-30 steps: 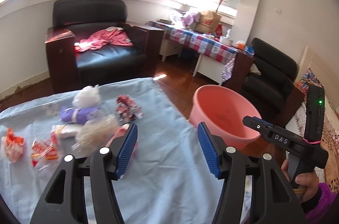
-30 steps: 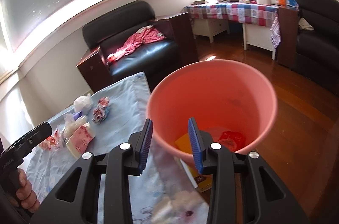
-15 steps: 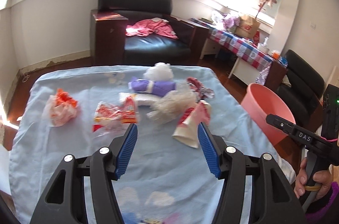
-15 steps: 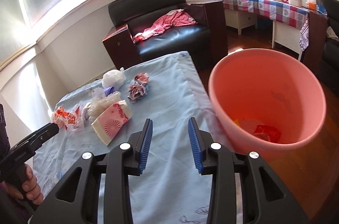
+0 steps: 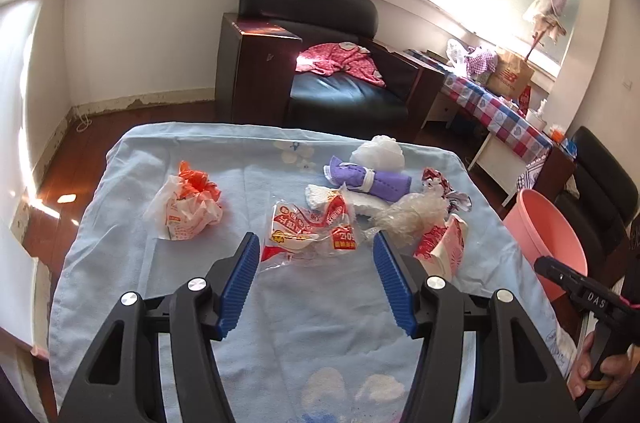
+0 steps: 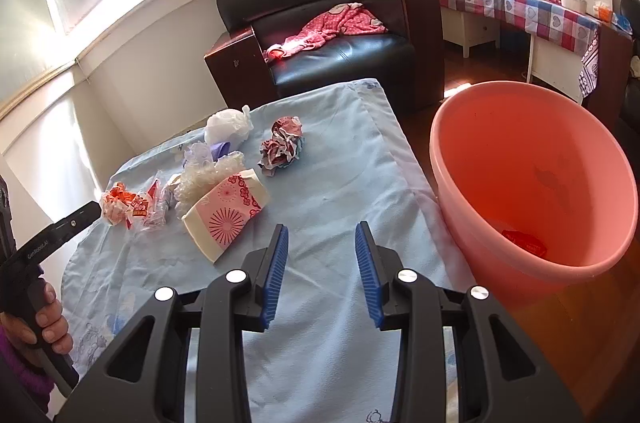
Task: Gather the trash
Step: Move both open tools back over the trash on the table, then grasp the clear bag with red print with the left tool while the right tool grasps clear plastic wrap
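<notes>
Your left tongs point(image 5: 316, 277) gape wide and empty, the red-printed clear wrapper point(image 5: 310, 233) lying just beyond them, nearer than to your half-open, empty right tongs point(image 6: 321, 273).

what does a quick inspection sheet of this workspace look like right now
surface: table under a light blue cloth, wrinkled.
job's things: clear red-print wrapper, orange-white bag, pink carton, crumpled foil wrapper, purple cloth roll, white bag; pink basin beside the table, red scrap inside.
clutter: nothing seen.
grippers: left gripper open, wrapper just ahead; right gripper open, empty.
cables: nothing seen.
surroundings: black armchair with pink garment, checked side table.
</notes>
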`<state>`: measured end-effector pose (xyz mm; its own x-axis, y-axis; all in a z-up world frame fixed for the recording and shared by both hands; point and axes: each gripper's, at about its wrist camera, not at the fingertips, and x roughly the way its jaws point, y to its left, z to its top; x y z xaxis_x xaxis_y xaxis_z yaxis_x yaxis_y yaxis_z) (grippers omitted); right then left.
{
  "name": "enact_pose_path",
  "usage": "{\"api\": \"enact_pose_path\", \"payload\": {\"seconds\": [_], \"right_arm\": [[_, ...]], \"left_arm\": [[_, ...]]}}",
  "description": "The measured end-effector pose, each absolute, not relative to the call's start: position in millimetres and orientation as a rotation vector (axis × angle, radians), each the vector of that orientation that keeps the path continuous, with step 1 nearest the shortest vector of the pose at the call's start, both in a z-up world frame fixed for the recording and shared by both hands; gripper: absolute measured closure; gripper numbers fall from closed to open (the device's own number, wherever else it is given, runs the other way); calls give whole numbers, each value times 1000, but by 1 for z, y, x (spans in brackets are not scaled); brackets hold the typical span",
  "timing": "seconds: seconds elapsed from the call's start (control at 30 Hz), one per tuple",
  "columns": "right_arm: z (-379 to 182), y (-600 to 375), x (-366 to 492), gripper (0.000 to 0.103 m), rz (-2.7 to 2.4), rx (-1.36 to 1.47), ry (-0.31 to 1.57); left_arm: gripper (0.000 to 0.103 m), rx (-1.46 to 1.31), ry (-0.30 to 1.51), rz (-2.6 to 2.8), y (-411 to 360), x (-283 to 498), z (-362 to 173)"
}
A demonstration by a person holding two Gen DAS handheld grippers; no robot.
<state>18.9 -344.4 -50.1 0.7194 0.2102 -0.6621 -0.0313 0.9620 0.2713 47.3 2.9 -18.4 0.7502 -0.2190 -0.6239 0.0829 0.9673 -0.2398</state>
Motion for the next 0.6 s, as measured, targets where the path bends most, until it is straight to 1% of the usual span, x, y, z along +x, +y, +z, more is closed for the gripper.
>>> {"api": "enact_pose_path", "payload": {"seconds": [0.3,0.57,0.6], "right_arm": [[-53,-339,23,68,149,226,774],[-43,-325,35,68,214,202,758],[-41,-322,38,67,231,198,756]], "left_arm": [[47,-164,725,-147,0,81,-28],[50,-237,855,-116,12,116,-66],[53,-247,862,-120,13,116,-69]]}}
